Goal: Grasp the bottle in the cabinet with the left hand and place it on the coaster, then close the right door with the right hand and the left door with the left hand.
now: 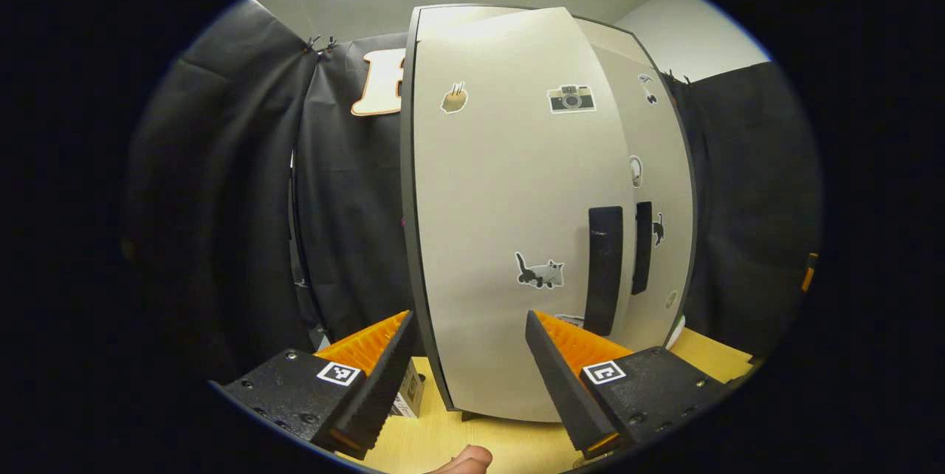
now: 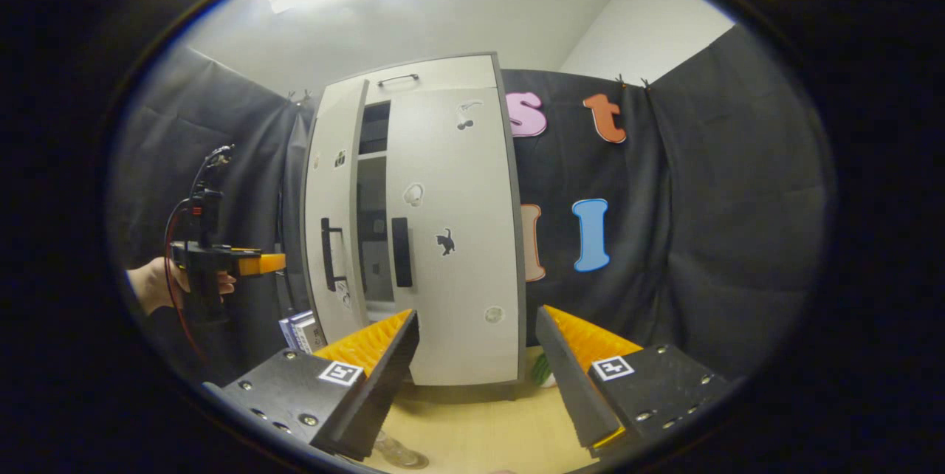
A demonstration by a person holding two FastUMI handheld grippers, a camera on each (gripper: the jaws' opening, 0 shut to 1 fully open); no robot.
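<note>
The pale cabinet stands on the wooden table point(image 1: 509, 441). Its left door point(image 1: 509, 201) is close before me in the left gripper view, with a dark handle point(image 1: 605, 271) and stickers. My left gripper point(image 1: 469, 323) is open, its fingers spread before the door's lower part, and I cannot tell whether they touch it. In the right gripper view the right door point(image 2: 450, 238) lies shut. The left door point(image 2: 332, 223) stands ajar, with a dark gap showing shelves. My right gripper point(image 2: 478, 315) is open and holds nothing. A clear rounded thing point(image 2: 399, 452), perhaps the bottle, shows below it.
A hand holds the left gripper point(image 2: 221, 263) to the left of the cabinet. Small boxes or books point(image 2: 299, 330) lie by the cabinet's left foot. Something green point(image 2: 543, 371) peeks out at its right foot. Black cloth hangs all around.
</note>
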